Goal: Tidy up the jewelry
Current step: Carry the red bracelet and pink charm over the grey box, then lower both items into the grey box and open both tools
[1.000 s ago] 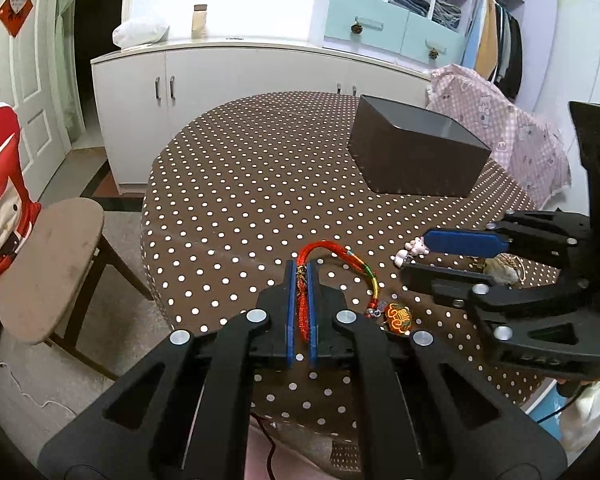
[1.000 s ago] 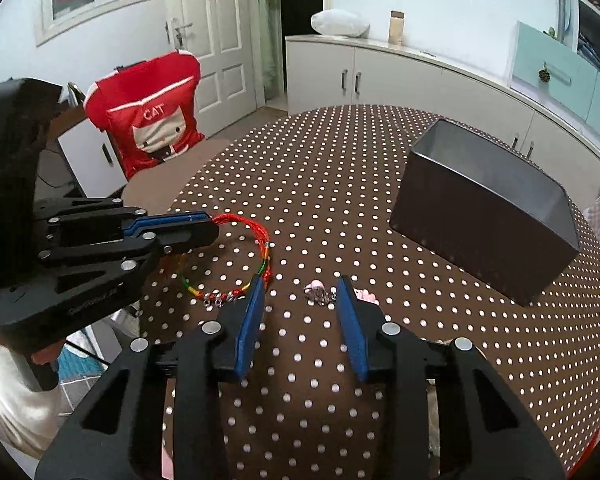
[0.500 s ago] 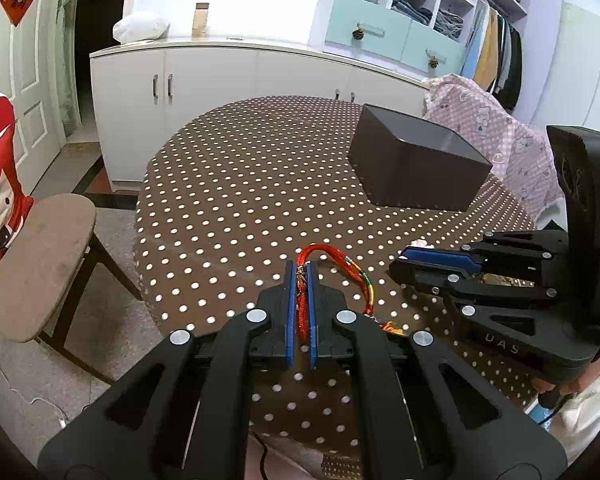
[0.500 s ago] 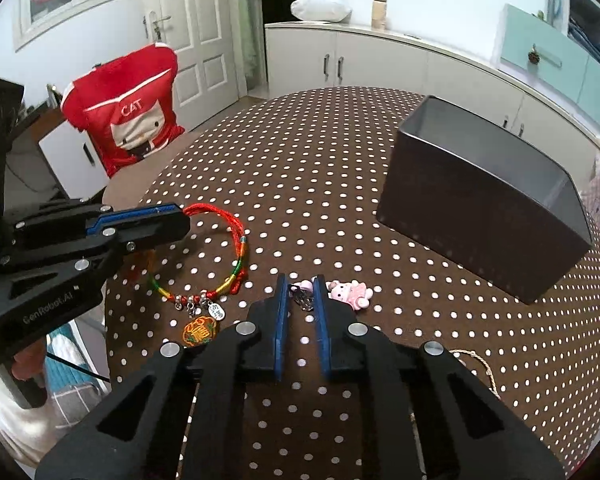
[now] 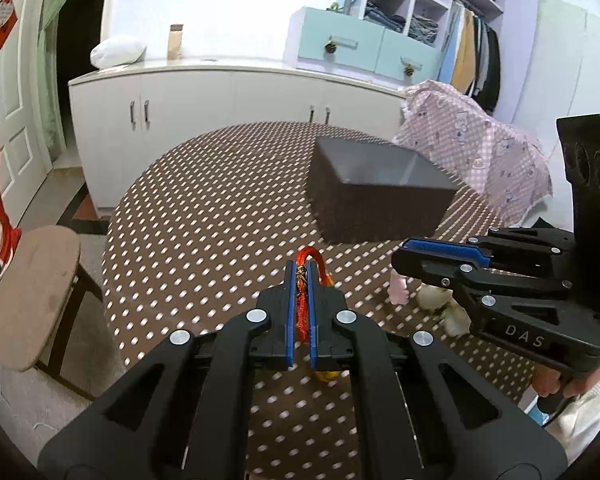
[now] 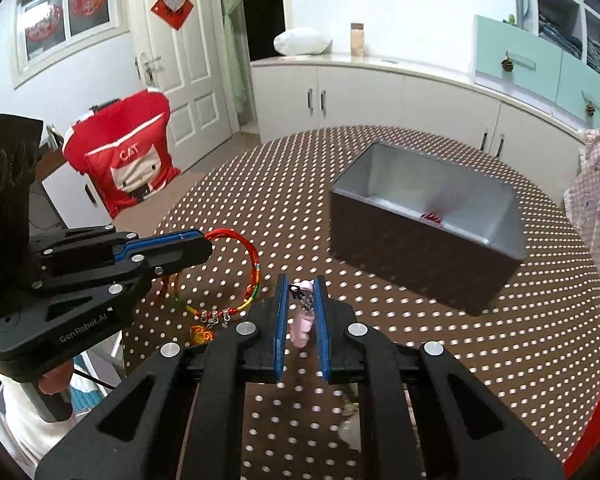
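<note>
Between our left gripper's [image 5: 303, 276] closed fingers: red cord bracelet [image 5: 302, 308]. Right gripper [image 6: 303, 286] clamps pink charm [image 6: 302, 322]. Only right view shows box [image 6: 424, 256] interior, bracelet's dangling charms.

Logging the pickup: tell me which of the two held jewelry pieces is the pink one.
The pink charm in the right tongs, hanging by its metal clasp. The left tongs hold the red braided bracelet, a cord loop with rainbow beads.
</note>
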{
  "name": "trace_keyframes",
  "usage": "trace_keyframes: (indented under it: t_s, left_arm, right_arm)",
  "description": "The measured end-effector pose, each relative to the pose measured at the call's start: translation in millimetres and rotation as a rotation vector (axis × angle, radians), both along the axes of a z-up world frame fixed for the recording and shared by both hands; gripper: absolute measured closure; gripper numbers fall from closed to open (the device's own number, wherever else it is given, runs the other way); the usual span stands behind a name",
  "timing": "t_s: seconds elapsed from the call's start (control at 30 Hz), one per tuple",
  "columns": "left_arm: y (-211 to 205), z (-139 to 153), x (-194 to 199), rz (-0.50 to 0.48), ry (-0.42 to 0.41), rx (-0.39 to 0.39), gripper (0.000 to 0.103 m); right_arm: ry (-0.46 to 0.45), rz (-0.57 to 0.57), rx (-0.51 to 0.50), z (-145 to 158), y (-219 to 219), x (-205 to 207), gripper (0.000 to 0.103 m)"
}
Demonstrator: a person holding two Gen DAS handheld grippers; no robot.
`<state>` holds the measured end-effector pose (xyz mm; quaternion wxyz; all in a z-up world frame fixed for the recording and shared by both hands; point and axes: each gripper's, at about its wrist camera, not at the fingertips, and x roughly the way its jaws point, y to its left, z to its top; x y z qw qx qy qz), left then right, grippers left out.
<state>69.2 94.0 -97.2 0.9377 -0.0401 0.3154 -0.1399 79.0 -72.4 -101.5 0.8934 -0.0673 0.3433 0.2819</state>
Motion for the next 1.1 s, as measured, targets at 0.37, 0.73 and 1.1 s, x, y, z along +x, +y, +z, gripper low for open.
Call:
trace_keyframes:
  t_s: [0.37, 0.73, 1.1]
  left_arm:
    - [-26.4, 33.0, 7.6, -0.041, -0.063, -0.002, 0.098]
    - [-46.6, 68.7, 26.9, -0.063, -0.122, -0.003, 0.098]
    - [-64.7, 71.7, 70.0, -0.066, -0.095, -0.01, 0.098]
  right_arm:
    - [-0.074, -0.082, 0.048, 31.6, -38.8, 6.1, 0.092]
    - [-0.134, -0.12, 0.072, 60.5, -64.3, 24.0, 0.092]
    - [-0.103, -0.114, 0.073, 56.1, -73.5, 58.1, 0.092]
